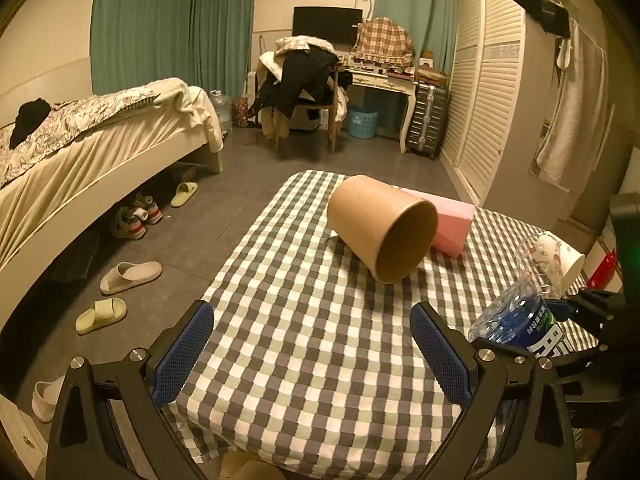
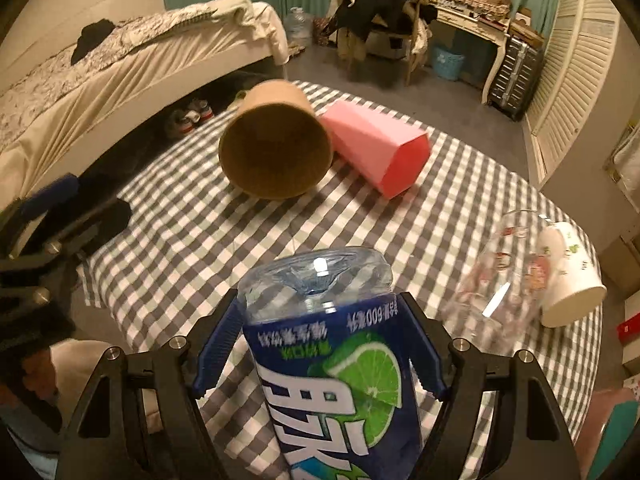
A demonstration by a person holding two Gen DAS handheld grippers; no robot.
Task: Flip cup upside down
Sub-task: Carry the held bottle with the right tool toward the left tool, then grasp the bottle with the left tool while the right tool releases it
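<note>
Left wrist view: the brown paper cup [image 1: 382, 228] is seen lying on its side ahead of the wide-open, empty left gripper [image 1: 312, 354], mouth toward it, while the right gripper [image 2: 320, 344] is clamped on a blue-labelled bottle [image 2: 332, 360]

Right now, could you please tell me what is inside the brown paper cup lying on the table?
The brown paper cup lies on its side, mouth toward the cameras. Its visible inner wall is bare, with nothing seen inside. The deepest part is shadowed, so I cannot rule out something small there.
</note>
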